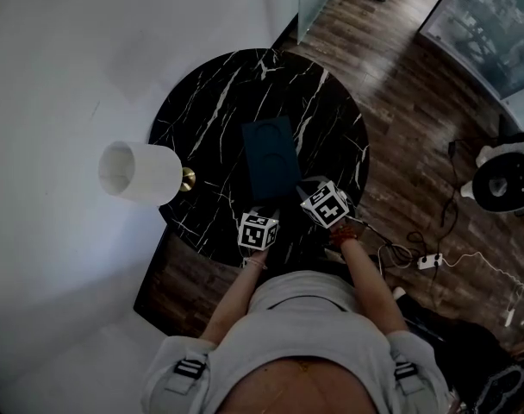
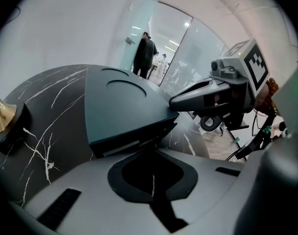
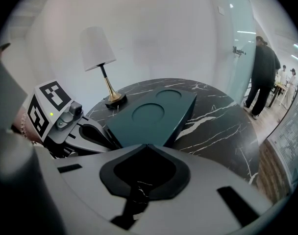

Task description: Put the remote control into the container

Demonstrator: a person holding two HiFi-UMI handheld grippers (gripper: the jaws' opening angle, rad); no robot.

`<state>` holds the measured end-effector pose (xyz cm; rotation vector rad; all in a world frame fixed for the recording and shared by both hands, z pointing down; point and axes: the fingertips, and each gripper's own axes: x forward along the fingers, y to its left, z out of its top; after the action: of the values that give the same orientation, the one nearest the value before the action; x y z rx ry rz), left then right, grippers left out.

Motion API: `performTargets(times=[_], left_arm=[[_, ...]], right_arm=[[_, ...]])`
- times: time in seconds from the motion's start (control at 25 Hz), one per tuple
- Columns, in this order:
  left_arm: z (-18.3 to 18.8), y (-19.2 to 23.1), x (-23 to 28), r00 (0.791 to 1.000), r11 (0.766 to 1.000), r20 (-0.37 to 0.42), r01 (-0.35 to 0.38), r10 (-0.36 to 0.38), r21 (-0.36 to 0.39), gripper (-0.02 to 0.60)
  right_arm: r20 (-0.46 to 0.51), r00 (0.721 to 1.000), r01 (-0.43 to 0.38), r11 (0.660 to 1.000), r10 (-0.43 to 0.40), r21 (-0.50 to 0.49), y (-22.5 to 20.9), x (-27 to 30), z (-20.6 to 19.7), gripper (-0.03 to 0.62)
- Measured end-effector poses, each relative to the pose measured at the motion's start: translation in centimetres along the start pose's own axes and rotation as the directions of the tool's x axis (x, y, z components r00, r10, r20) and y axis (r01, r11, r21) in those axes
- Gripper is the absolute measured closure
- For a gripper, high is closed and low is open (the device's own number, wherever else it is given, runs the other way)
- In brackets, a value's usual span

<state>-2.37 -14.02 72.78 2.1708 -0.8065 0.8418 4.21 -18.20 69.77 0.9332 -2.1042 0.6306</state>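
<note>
A dark teal container [image 1: 271, 158] with its lid on and two round dents in the top lies in the middle of the round black marble table [image 1: 210, 102]. My left gripper [image 1: 264, 212] is shut at the container's near end, its tips close to the lid's edge [image 2: 122, 102]. My right gripper [image 1: 303, 188] is shut beside the near right corner of the container [image 3: 154, 114]. Nothing sits between either pair of jaws. Each gripper shows in the other's view: the right gripper [image 2: 174, 102] and the left gripper [image 3: 110, 142]. No remote control is in any view.
A white-shaded lamp [image 1: 141, 172] on a brass base [image 3: 113, 99] stands at the table's left edge by the white wall. Cables and a power strip [image 1: 430, 261] lie on the wood floor to the right. A person [image 3: 264, 72] stands far off behind glass.
</note>
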Motion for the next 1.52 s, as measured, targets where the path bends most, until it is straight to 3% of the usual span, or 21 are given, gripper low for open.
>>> performTargets(times=[0.56, 1.0, 1.32, 1.52], left_arm=[[0.8, 0.0, -0.3, 0.999, 1.0, 0.034, -0.011, 0.011, -0.008, 0.575], [3.0, -0.7, -3.8, 0.989, 0.999, 0.138, -0.041, 0.044, -0.022, 0.575], [6.7, -0.6, -6.0, 0.969, 0.997, 0.235, -0.077, 0.078, -0.014, 0.575], [9.4, -0.9, -8.0, 0.945, 0.995, 0.314, -0.095, 0.094, -0.011, 0.575]], right_arm=[[0.017, 1.0, 0.011, 1.0, -0.011, 0.019, 0.1, -0.2, 0.1, 0.58], [0.023, 1.0, 0.005, 0.999, -0.006, 0.035, 0.6, -0.4, -0.1, 0.58], [0.123, 0.992, -0.011, 0.999, 0.006, 0.038, 1.5, -2.4, 2.8, 0.58], [0.218, 0.976, -0.002, 1.0, -0.004, 0.027, 1.9, -4.6, 5.5, 0.58]])
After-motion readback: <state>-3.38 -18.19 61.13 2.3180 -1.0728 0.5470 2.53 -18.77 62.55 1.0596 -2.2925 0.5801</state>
